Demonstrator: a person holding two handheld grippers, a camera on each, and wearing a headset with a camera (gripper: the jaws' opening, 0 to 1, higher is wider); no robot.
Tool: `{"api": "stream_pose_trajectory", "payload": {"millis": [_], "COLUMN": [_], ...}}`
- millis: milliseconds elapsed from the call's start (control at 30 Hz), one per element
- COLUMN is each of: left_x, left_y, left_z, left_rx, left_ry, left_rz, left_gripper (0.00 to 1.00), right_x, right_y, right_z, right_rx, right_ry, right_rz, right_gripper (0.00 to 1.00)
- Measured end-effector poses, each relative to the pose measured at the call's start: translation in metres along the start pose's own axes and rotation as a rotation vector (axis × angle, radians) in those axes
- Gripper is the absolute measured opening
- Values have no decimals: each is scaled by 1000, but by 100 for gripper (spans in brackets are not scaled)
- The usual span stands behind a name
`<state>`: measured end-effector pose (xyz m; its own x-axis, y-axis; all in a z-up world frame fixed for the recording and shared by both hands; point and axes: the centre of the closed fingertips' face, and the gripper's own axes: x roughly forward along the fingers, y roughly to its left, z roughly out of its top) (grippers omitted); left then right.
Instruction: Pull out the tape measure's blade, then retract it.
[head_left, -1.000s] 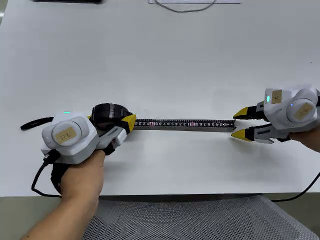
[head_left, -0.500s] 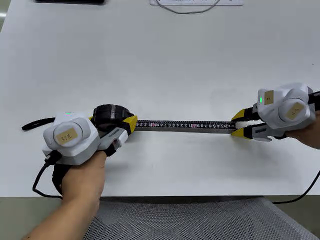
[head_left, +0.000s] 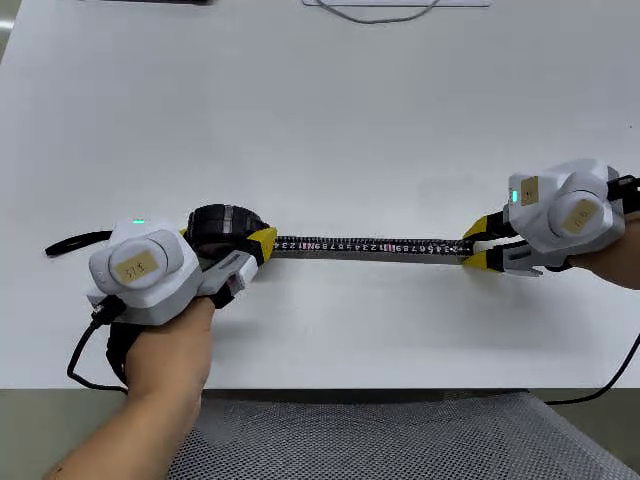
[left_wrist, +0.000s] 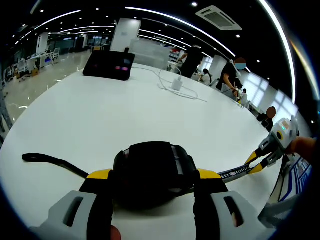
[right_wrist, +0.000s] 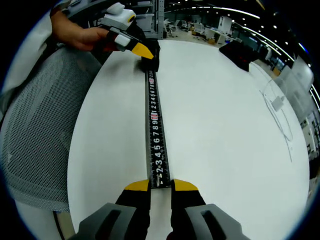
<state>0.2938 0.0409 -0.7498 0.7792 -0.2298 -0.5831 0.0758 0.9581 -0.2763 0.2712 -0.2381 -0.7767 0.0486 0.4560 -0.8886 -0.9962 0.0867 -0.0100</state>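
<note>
**Blade drawn out between two clenched tools**

A white surface (head_left: 350, 130) spans the head view, with grey mesh (head_left: 400, 440) below its near edge. The left tool (head_left: 225, 240) sits toward the left of the surface, held in a hand. Its jaws are clenched on the black case (head_left: 222, 228), one on each flank. In the left gripper view the case (left_wrist: 152, 167) is wedged between the two yellow tips of that tool (left_wrist: 154, 175) and rests on the surface.

The right tool (head_left: 472, 245) sits well apart, toward the right, with its jaws closed in on the free end of the blade (head_left: 370, 246). In the right gripper view the blade (right_wrist: 156, 135) runs straight away from that tool (right_wrist: 160, 186). It lies low along the surface, numbers up, and reaches the case (right_wrist: 150, 55) at the far end. Its tip is pinched between the yellow jaw ends, which press on its two edges.

A black strap (head_left: 75, 243) trails from the case to the left, lying on the surface. A thin cable (head_left: 370, 12) loops at the far edge.
</note>
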Motion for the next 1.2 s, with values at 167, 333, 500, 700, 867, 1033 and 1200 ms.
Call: {"api": "stream_pose_trajectory", "payload": {"millis": [167,333,500,700,867,1033,1200], "left_x": [0,0,-1,0,0,0,0], "left_y": [0,1,1,0,1,1,1], "left_z": [0,-1,-1,-1,-1,-1,-1], "left_rx": [-1,-2,2,-2,-3,-6,-12], "left_ry": [8,18,22,26,28,31,30], "left_rz": [0,1,-2,-5,-7,-10,-12], "left_gripper": [60,60,59,58,57,57,57], "right_x": [0,0,0,0,0,0,-1], "right_y": [0,0,-1,-1,-1,-1,-2], "right_z": [0,-1,-1,-1,-1,-1,3], "right_rx": [0,1,7,8,9,7,16], "right_ry": [13,19,24,27,27,30,17], "right_rz": [-1,0,1,2,4,4,2], "right_gripper": [11,10,10,10,10,10,10]}}
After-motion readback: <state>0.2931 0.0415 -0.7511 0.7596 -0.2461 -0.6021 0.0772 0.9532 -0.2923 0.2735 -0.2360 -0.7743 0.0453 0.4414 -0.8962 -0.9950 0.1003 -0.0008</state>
